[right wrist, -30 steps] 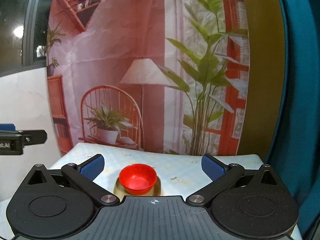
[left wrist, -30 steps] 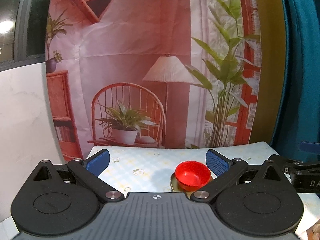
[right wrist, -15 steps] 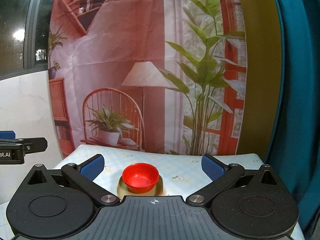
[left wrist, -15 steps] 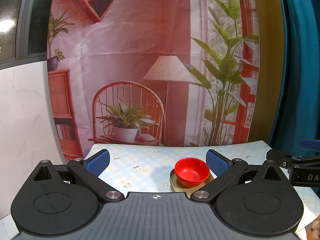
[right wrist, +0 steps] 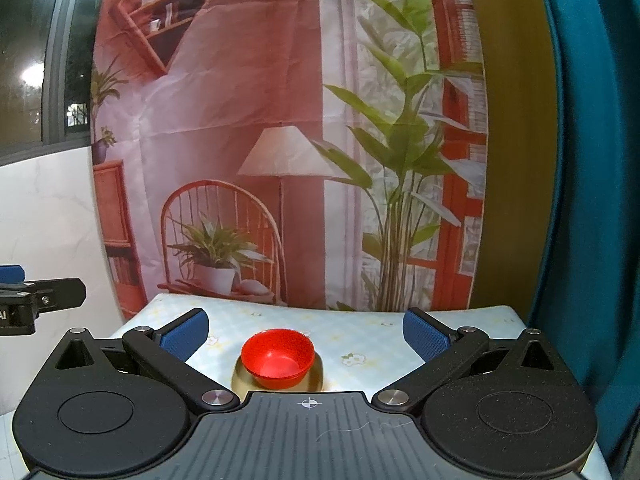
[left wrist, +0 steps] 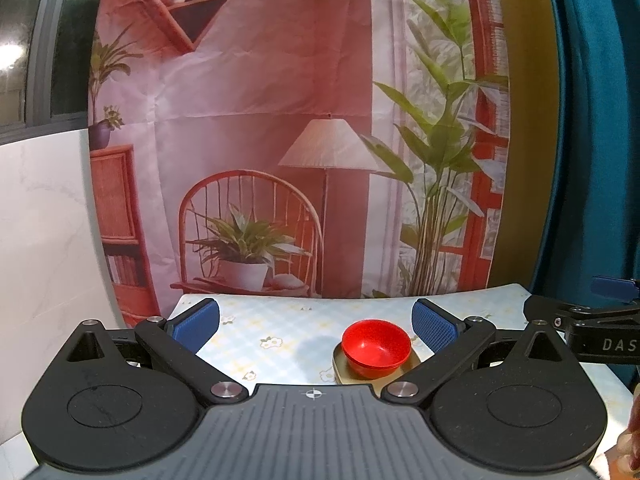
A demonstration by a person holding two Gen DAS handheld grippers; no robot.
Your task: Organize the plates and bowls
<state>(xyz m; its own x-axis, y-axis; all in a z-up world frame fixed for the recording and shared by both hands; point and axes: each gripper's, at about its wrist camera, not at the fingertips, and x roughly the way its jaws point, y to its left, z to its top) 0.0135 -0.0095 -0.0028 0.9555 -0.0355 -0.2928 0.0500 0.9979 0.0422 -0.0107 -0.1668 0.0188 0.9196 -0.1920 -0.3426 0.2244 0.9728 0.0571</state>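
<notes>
A red bowl sits on a small gold plate on the table with a pale floral cloth. In the right wrist view the red bowl stands on the gold plate just ahead of the gripper body. My left gripper is open and empty, held above the table, with the bowl near its right finger. My right gripper is open and empty, with the bowl between its fingers and farther off.
A printed backdrop hangs behind the table. A teal curtain is at the right. A white marble wall is at the left. The right gripper shows at the right edge of the left view.
Both grippers have drawn back and risen slightly, so more of the gold plate and table shows. The bowl has not moved.
</notes>
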